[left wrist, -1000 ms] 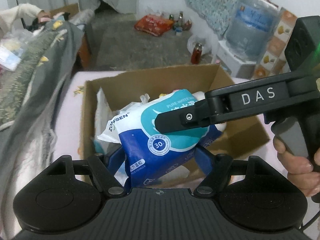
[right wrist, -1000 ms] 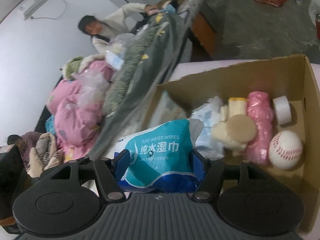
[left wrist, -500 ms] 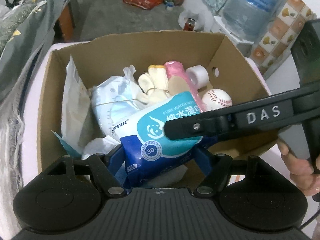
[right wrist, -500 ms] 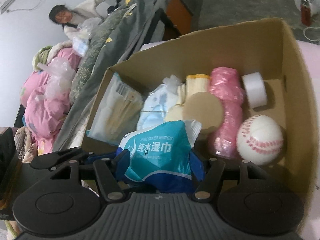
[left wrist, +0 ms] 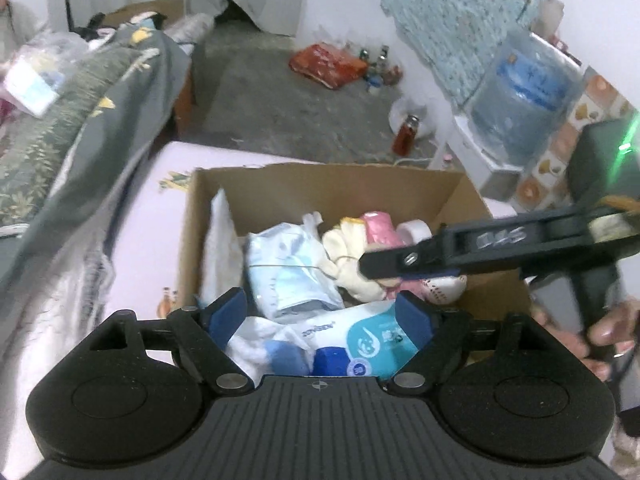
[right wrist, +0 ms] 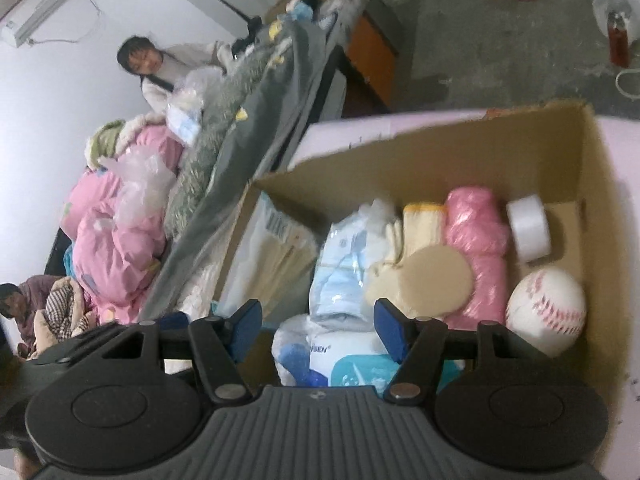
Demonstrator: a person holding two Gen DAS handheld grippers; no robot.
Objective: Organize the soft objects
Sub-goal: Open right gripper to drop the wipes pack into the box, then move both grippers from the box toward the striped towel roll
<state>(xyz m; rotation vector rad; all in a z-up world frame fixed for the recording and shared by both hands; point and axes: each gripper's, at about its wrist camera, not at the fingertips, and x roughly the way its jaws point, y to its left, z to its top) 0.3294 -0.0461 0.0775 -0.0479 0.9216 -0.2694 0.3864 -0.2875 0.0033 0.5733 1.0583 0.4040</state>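
One wipes pack [left wrist: 362, 340], below left claw [left wrist: 320, 312]

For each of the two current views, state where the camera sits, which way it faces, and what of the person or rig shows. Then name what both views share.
Left wrist: on the left gripper, looking down into the cardboard box; the right gripper and a hand show.
Right wrist: on the right gripper, looking down into the box; only its own open jaws show.
Shared: box, wipes pack, baseball.

Place: a lived-in home room, serving as a bedroom.
Left of frame: bedding [left wrist: 80, 112] lying heaped on a bed.
Upper right: water jug [left wrist: 524, 88] standing on a dispenser.
Upper left: air conditioner [right wrist: 38, 10] hanging on the wall.
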